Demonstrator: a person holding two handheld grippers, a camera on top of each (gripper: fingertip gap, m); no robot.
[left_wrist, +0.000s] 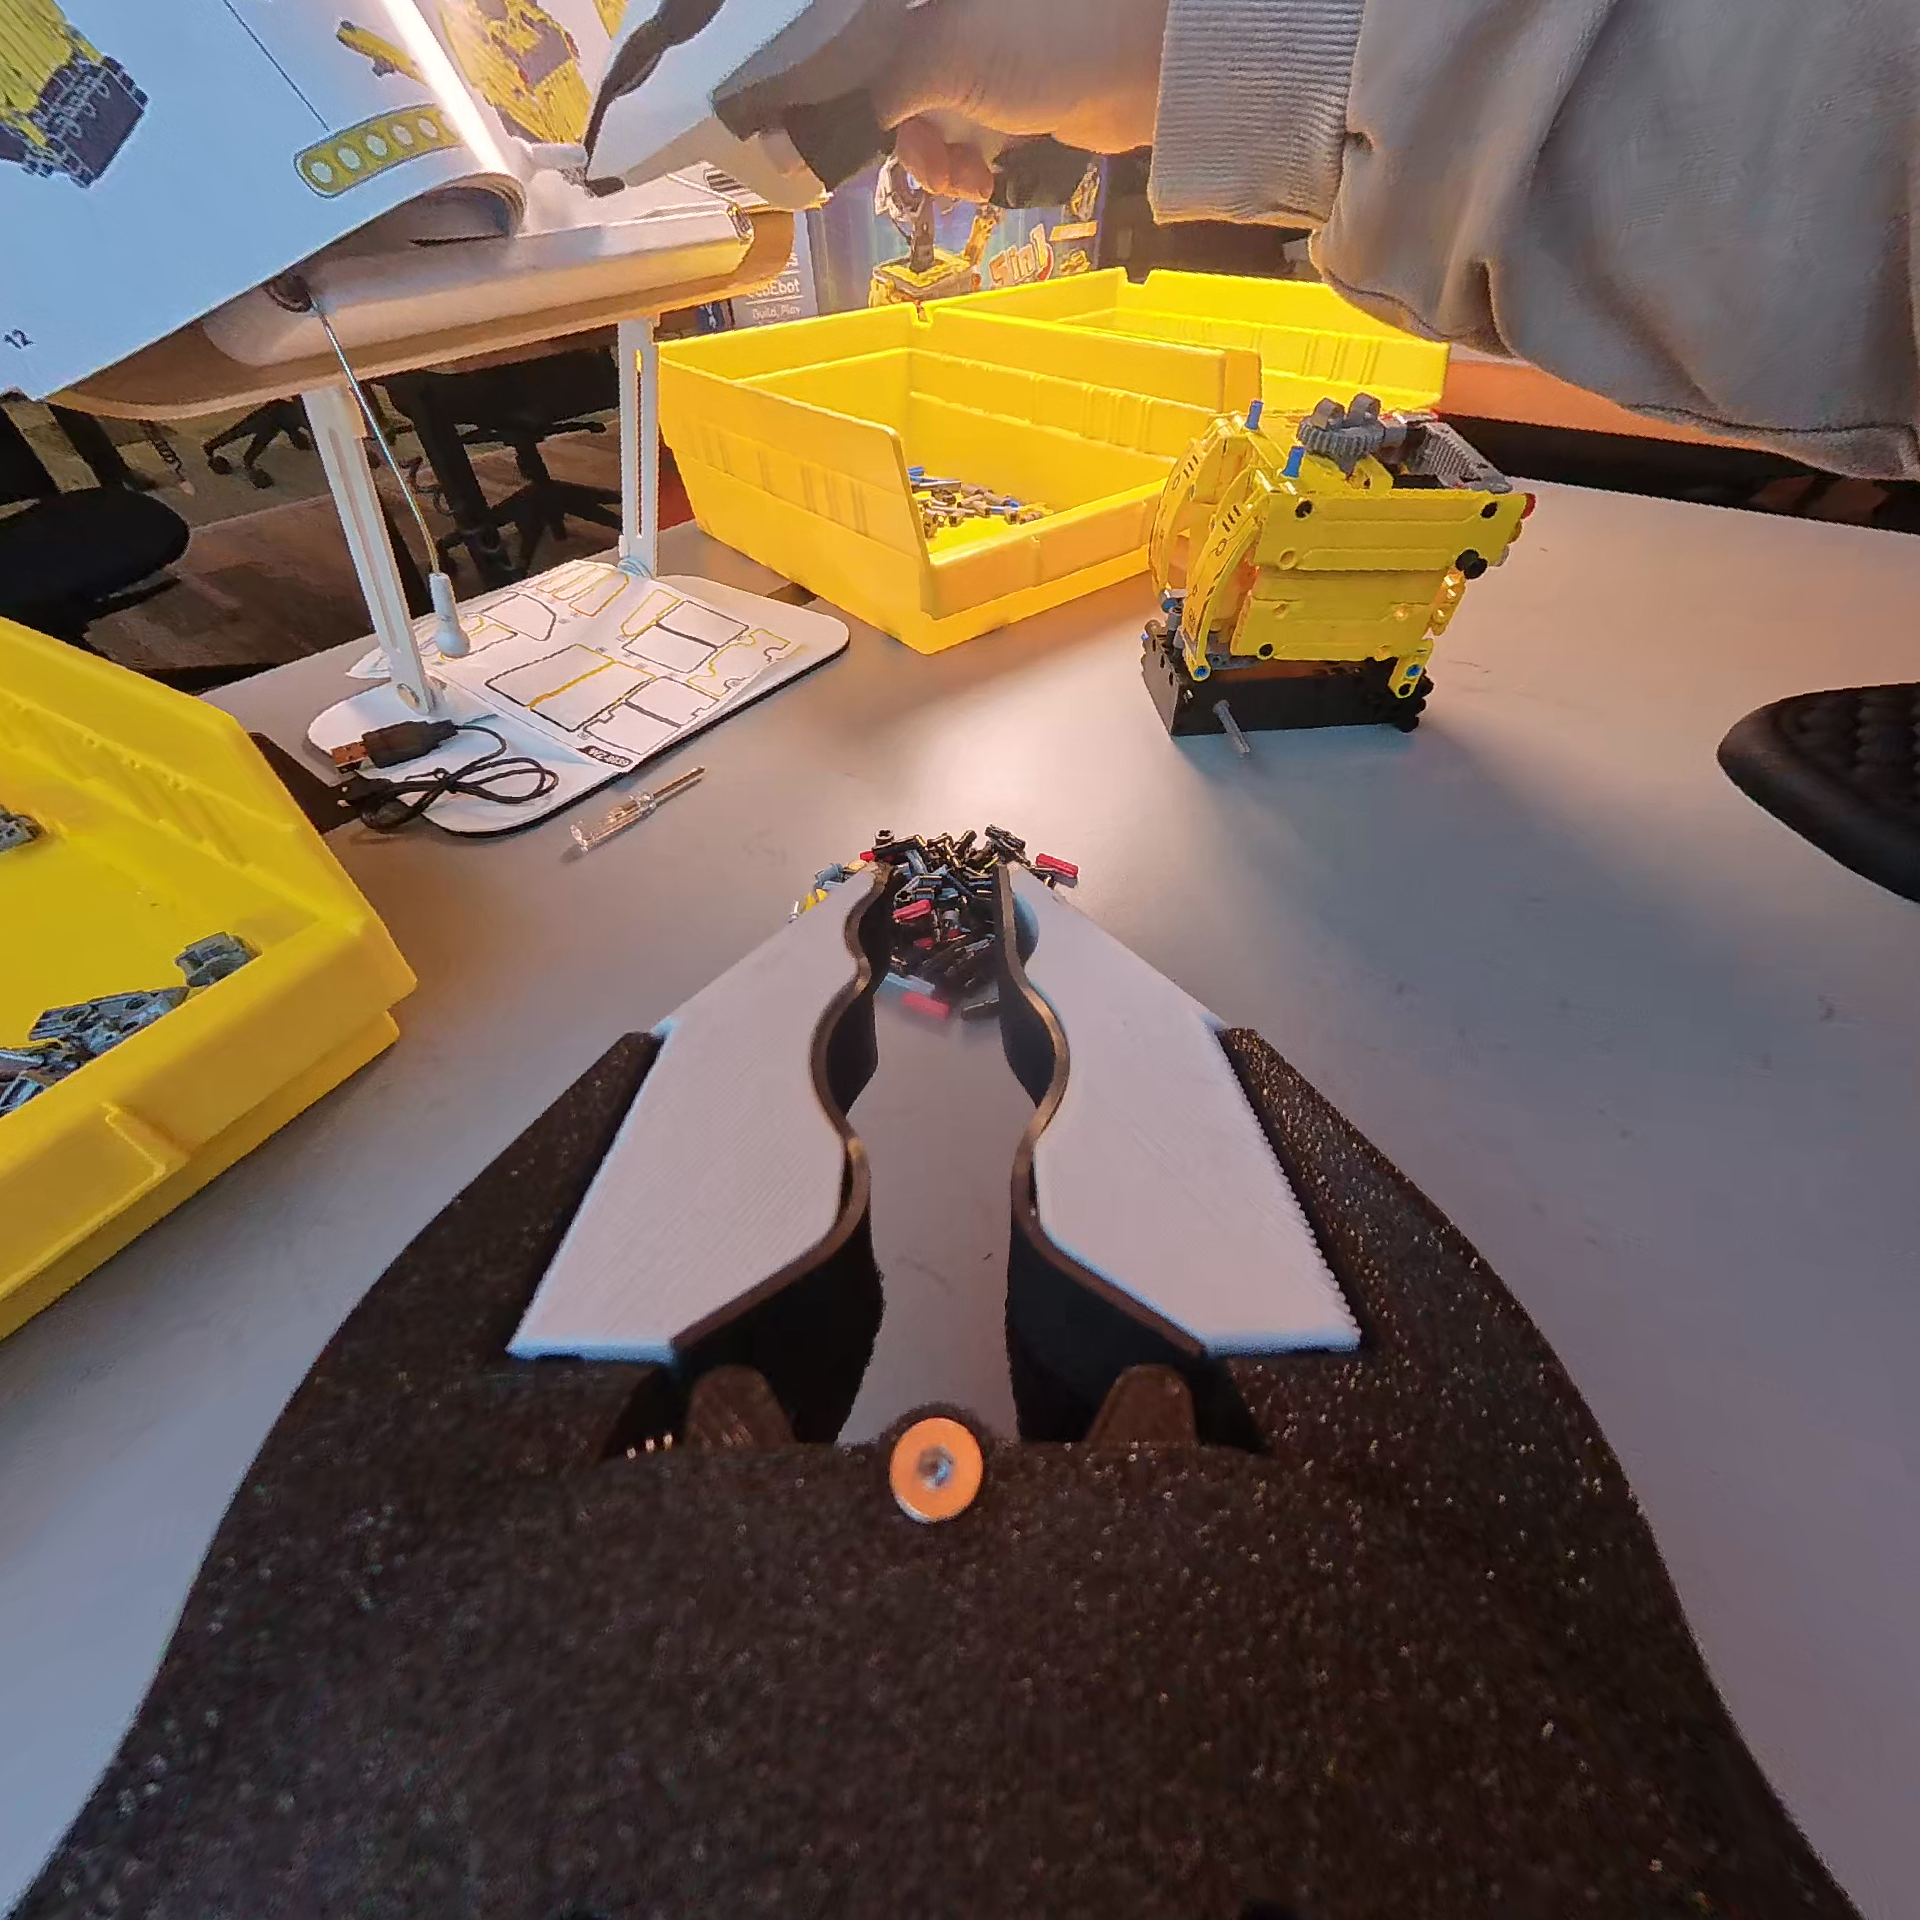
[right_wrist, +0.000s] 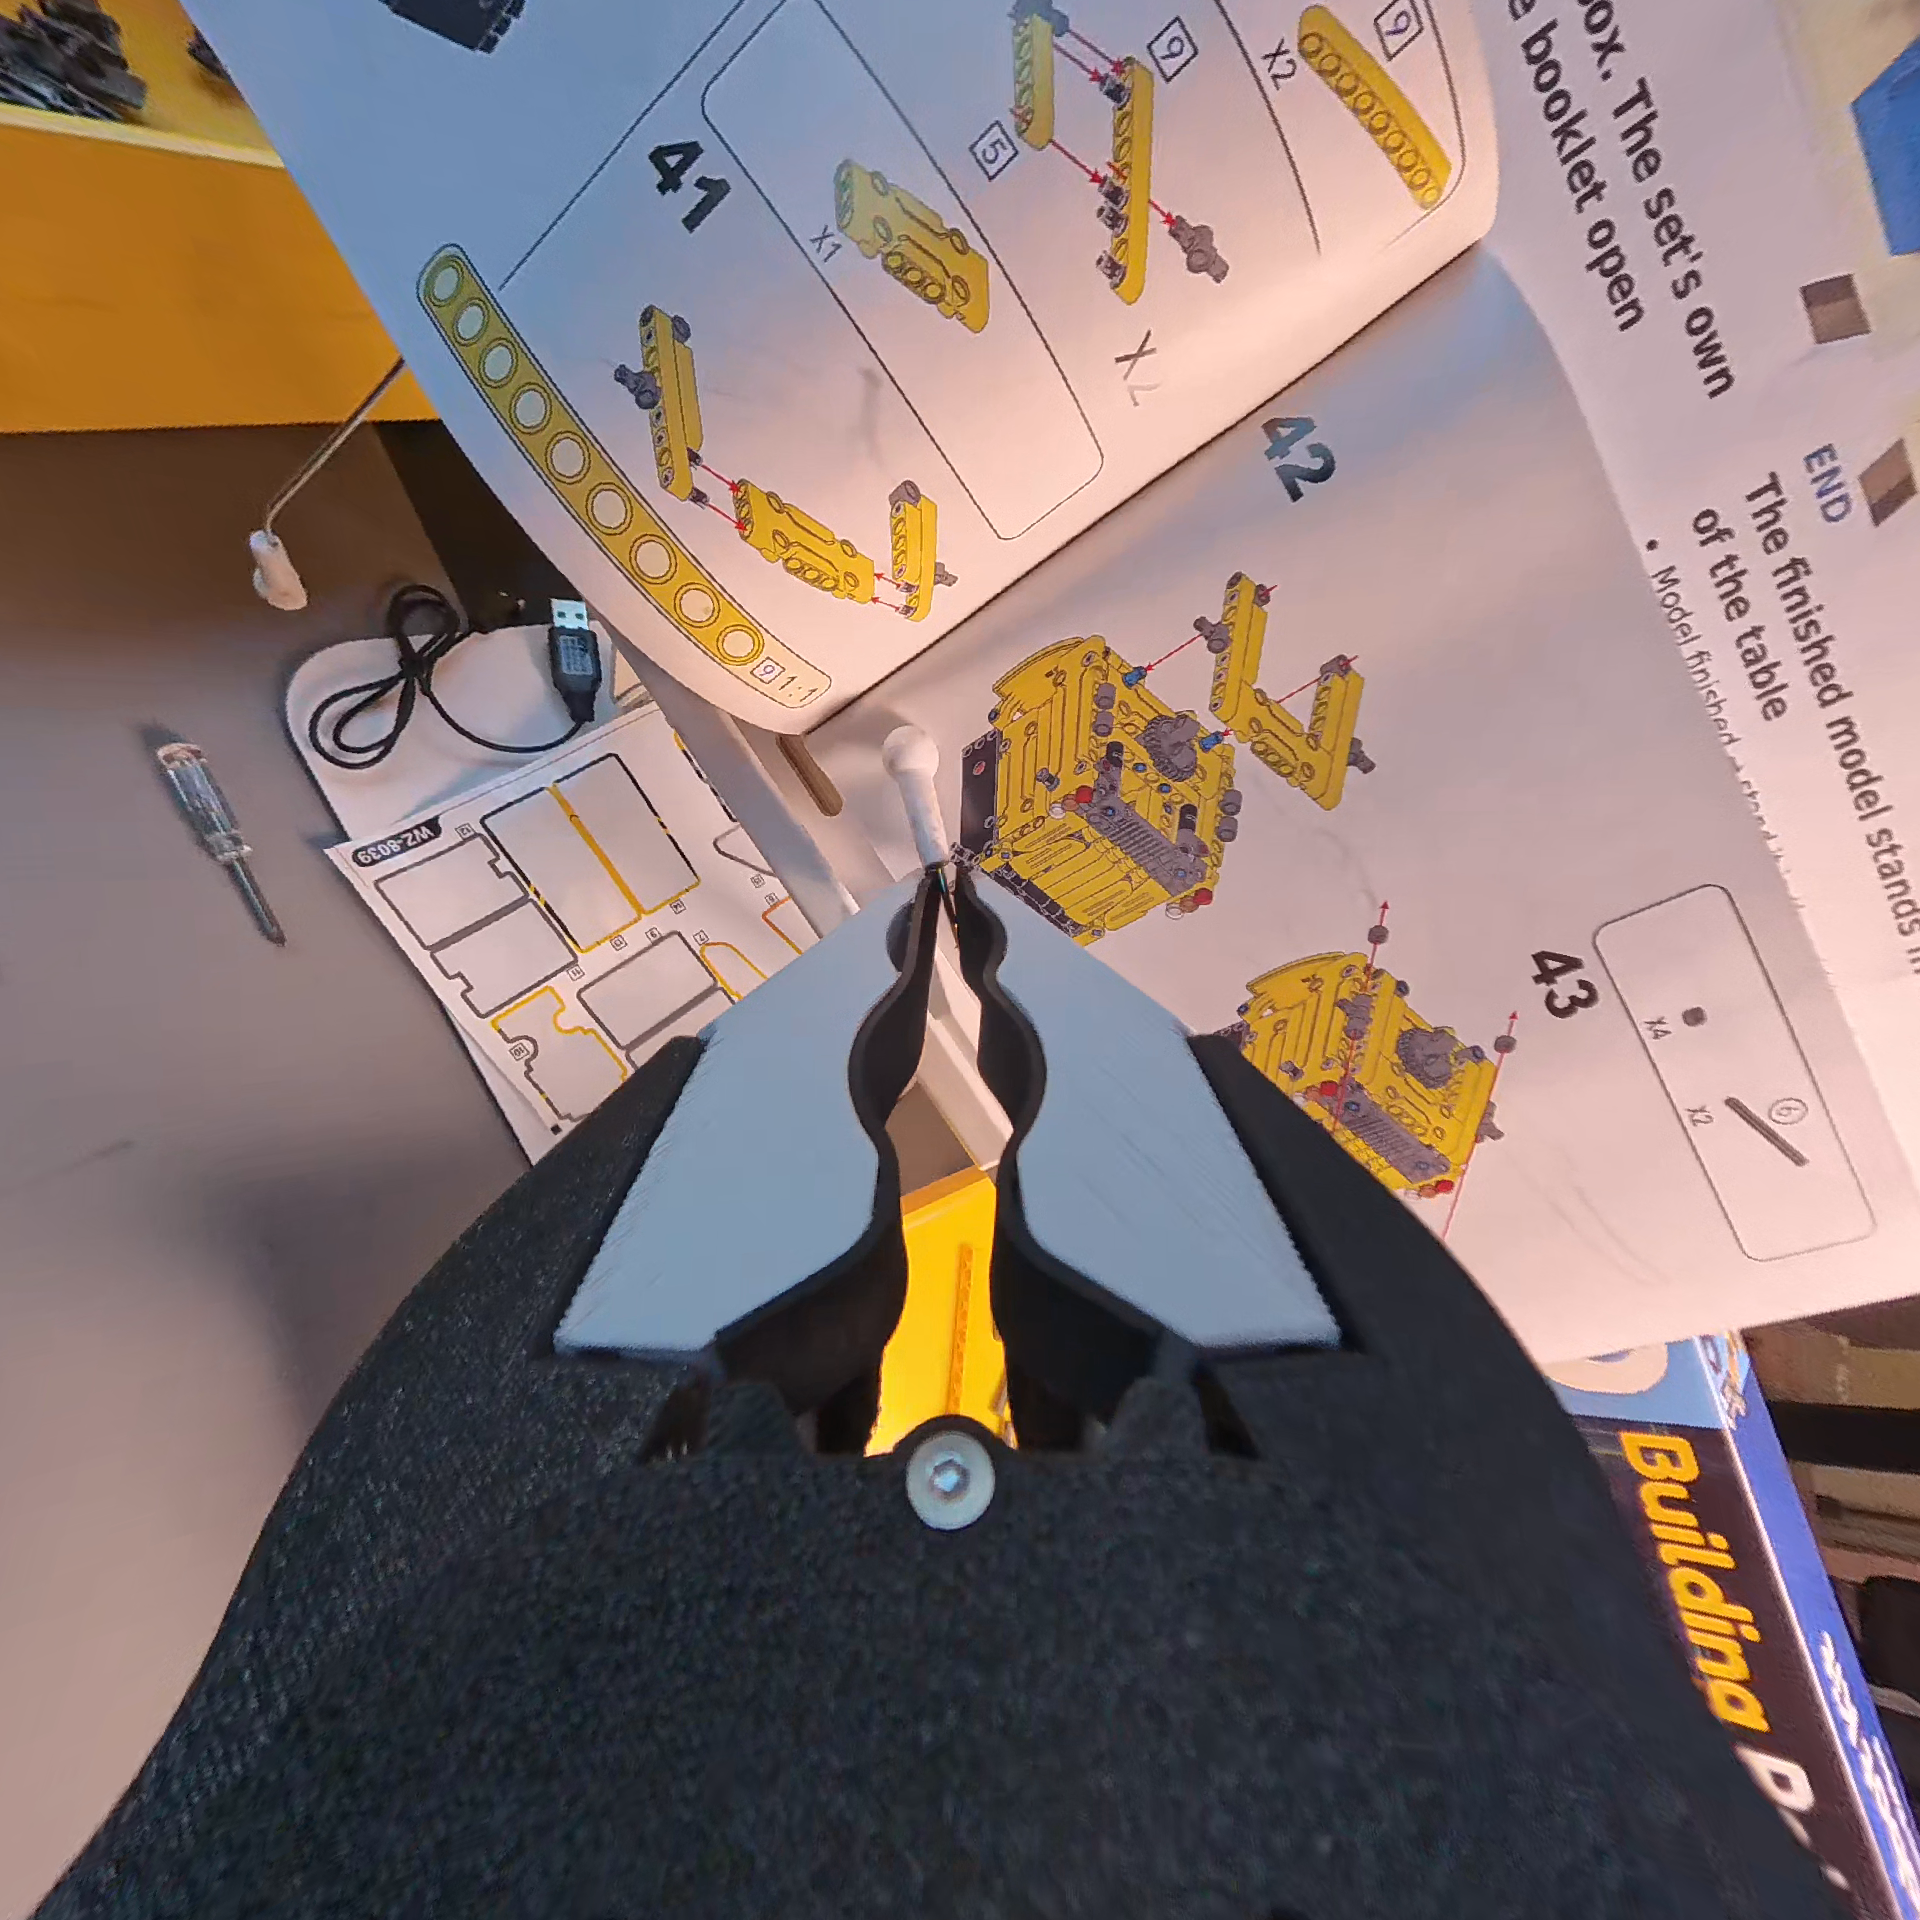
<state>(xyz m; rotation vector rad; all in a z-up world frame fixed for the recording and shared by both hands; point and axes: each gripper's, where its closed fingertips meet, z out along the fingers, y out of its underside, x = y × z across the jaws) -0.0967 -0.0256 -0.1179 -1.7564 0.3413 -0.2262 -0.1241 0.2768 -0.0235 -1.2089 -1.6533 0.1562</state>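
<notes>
My left gripper (left_wrist: 935, 883) is low over the grey table (left_wrist: 1455, 1039). Its jaws stand partly apart, with a loose pile of small black and red pins (left_wrist: 940, 935) lying between and just beyond the tips; neither pad presses on a piece. My right gripper (right_wrist: 940, 883) is up at an open instruction booklet (right_wrist: 1455, 727) on a white stand. Its fingertips are shut on the thin wire of a page-holder arm, whose white tip (right_wrist: 914, 790) sticks out past them. It also shows in the left wrist view (left_wrist: 613, 156), held by a hand in a grey sleeve (left_wrist: 1558, 208).
A part-built yellow block model (left_wrist: 1320, 582) stands at the right. Yellow bins stand behind (left_wrist: 831, 499) and at the left (left_wrist: 156, 935). A sticker sheet (left_wrist: 623, 655), a USB cable (left_wrist: 436, 769) and a small screwdriver (left_wrist: 634, 805) lie by the stand's base. A blue box (right_wrist: 1714, 1610) lies below the booklet. The left gripper's tips are roughly 30 cm from the right gripper's. Left tips and right tips are each some 20 cm from the small screwdriver (left_wrist: 634, 805). Look for it in the right wrist view (right_wrist: 244, 840) too.
</notes>
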